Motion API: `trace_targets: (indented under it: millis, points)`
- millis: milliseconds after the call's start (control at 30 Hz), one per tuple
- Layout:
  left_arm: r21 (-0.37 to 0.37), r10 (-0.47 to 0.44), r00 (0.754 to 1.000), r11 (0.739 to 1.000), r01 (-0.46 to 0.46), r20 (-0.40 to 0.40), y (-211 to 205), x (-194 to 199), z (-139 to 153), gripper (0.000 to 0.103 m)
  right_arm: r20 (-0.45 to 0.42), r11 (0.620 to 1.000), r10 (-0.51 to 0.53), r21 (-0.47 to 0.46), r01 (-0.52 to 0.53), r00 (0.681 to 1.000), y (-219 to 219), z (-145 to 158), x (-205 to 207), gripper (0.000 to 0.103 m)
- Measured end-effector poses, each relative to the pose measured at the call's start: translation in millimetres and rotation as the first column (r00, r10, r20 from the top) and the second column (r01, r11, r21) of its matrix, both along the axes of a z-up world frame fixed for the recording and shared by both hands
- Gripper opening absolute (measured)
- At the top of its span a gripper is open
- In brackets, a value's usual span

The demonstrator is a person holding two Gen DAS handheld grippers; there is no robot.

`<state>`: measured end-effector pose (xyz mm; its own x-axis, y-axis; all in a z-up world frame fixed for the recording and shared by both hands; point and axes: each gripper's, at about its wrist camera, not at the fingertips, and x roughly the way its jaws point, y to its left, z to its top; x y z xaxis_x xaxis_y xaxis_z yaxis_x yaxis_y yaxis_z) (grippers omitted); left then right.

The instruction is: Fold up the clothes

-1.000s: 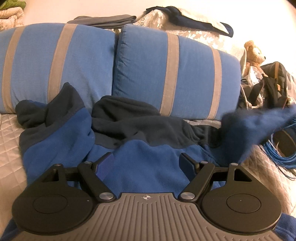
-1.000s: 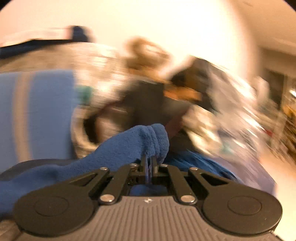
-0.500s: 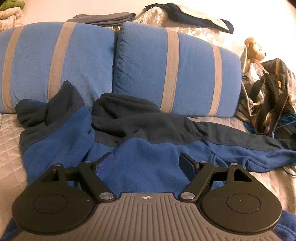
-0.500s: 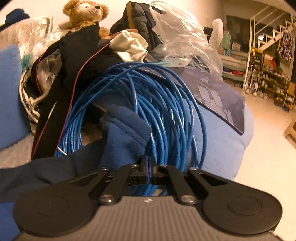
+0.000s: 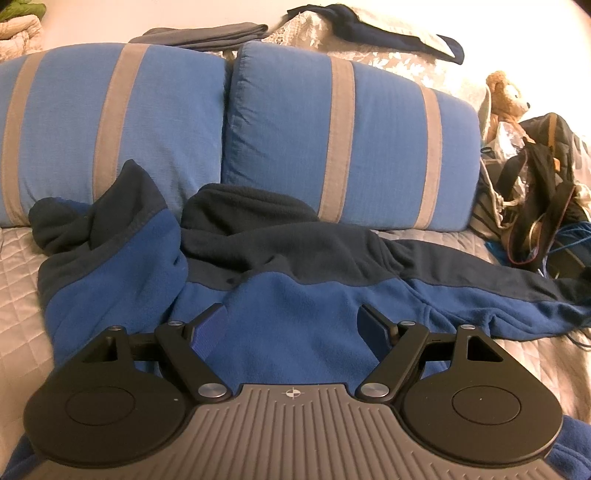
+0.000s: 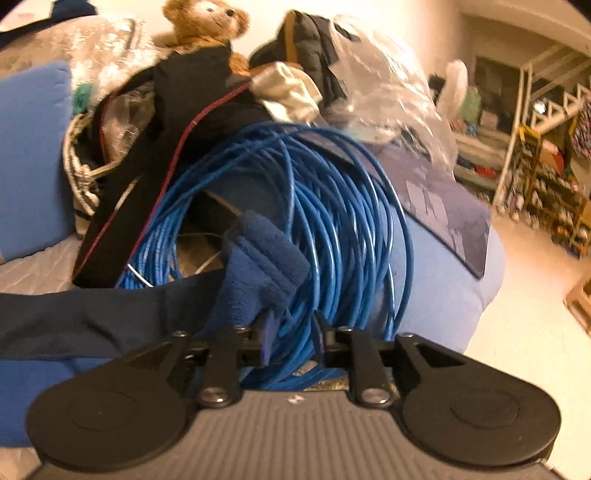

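Note:
A blue fleece jacket [image 5: 288, 295] with dark navy shoulders and collar lies spread on the quilted sofa seat [image 5: 18, 288]. Its right sleeve [image 5: 498, 295] stretches out to the right. My left gripper [image 5: 291, 325] hovers open low over the jacket's body, with nothing between its fingers. In the right wrist view the sleeve's cuff [image 6: 258, 262] rests on a coil of blue cable [image 6: 332, 221]. My right gripper [image 6: 293, 332] is opening. The cuff leans by its left finger [image 6: 267, 330] and only cable shows in the gap between the pads.
Two blue cushions with grey stripes [image 5: 332, 140] back the seat. Right of the jacket is a heap: a teddy bear [image 6: 207, 22], a black bag with straps [image 6: 173, 155], clear plastic bags [image 6: 388, 92]. Folded dark clothes [image 5: 210, 33] lie on the sofa top.
The right gripper carried the sleeve out to the right and down onto the cable coil, then its jaws parted and let the cuff go. The left gripper stayed still.

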<state>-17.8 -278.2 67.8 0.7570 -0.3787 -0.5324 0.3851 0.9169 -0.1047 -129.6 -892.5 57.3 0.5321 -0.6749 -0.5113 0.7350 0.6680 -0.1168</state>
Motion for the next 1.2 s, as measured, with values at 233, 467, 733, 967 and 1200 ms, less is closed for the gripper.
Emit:
trace_targets:
  millis: [233, 467, 733, 967, 1200]
  points:
    - [0.002, 0.000, 1.000, 1.000, 0.000, -0.001, 0, 0, 0, 0.078, -0.002, 0.992, 0.064, -0.109, -0.064, 0.998, 4, 12, 9, 0.062]
    - [0.009, 0.003, 1.000, 1.000, -0.003, -0.006, -2, 1, -1, 0.078, -0.215, 0.968, -0.026, -0.250, -0.030, 0.976, -6, -4, 46, 0.063]
    - [0.009, 0.005, 1.000, 1.000, -0.005, 0.007, -1, 1, 0, 0.078, -0.233, 0.953, -0.075, -0.302, 0.001, 0.970, 9, 3, 49, 0.076]
    - [-0.001, 0.037, 0.998, 0.999, -0.037, 0.045, 5, -6, 11, 0.077, -0.112, 0.963, 0.101, -0.240, -0.126, 0.989, 54, 50, 33, 0.103]
    - [0.063, -0.006, 0.993, 0.998, -0.001, 0.118, 15, -25, 48, 0.078, -0.016, 0.910, 0.384, -0.163, -0.381, 0.923, 120, 108, 35, 0.103]
